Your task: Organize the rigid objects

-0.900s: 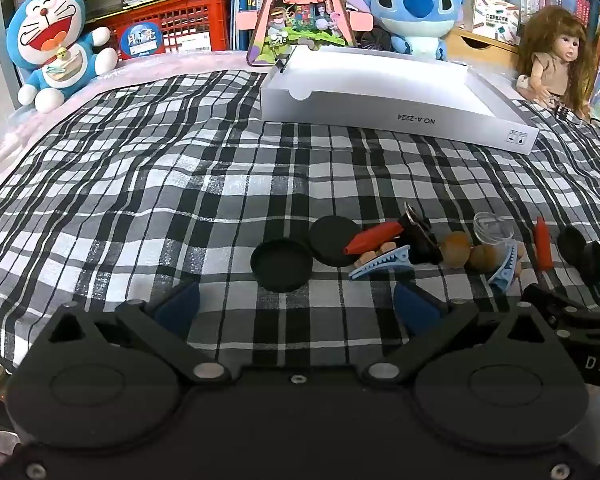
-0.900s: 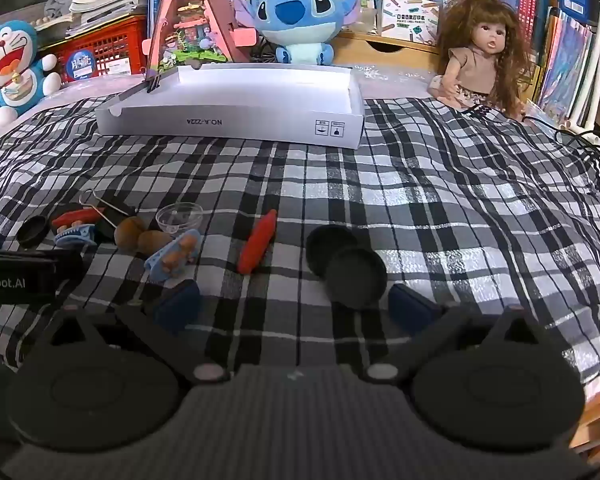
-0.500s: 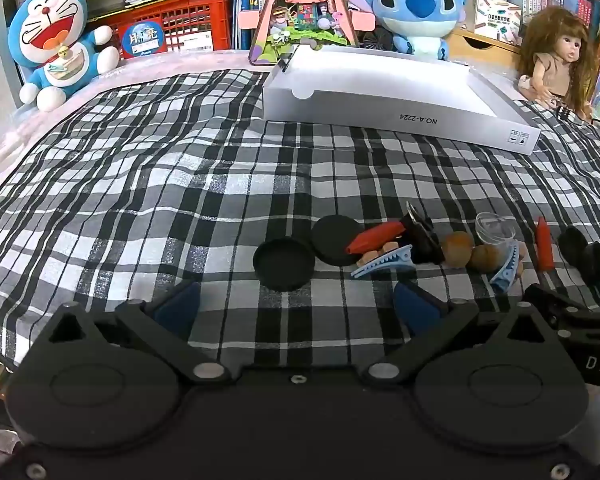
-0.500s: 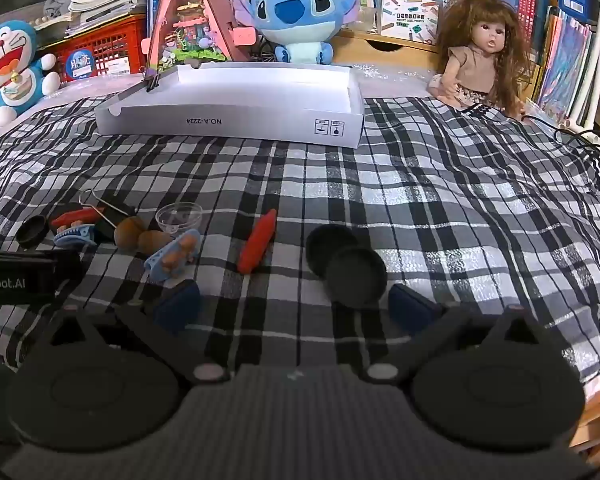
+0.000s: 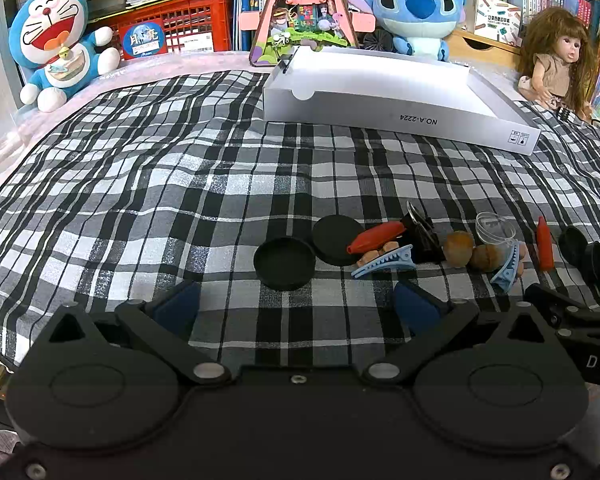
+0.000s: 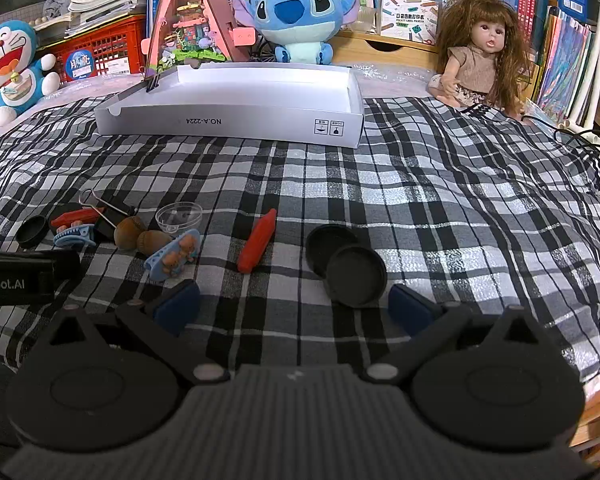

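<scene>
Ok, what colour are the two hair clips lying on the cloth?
Light blue hair clips, clearest in the right wrist view.

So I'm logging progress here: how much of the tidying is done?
Nothing looks done: the white box appears empty. Nothing is in hand; the left gripper and right gripper are open. Left on the cloth: black lids, red crayons, hair clips, acorns.
</scene>
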{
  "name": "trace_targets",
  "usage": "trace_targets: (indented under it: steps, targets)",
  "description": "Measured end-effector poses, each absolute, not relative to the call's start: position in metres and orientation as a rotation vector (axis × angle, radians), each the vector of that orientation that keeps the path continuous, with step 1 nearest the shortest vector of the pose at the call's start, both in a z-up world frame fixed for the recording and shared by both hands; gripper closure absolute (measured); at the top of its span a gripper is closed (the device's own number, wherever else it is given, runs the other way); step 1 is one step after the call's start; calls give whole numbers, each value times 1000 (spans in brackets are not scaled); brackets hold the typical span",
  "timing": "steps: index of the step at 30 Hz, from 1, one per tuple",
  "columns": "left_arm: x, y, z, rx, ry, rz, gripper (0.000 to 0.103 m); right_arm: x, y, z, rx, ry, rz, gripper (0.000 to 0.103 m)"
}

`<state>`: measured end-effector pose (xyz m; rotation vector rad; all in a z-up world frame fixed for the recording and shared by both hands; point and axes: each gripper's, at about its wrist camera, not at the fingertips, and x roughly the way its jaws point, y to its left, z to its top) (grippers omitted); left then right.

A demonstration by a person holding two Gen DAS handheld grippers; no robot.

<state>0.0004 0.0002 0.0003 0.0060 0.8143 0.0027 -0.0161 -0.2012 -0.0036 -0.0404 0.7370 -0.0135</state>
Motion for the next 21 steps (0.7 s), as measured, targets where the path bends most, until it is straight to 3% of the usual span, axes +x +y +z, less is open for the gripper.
trace_targets:
  steps: [21]
  targets:
    - [0, 0, 0, 6, 812, 4, 0, -17, -201, -4, -39, 731, -14, 0]
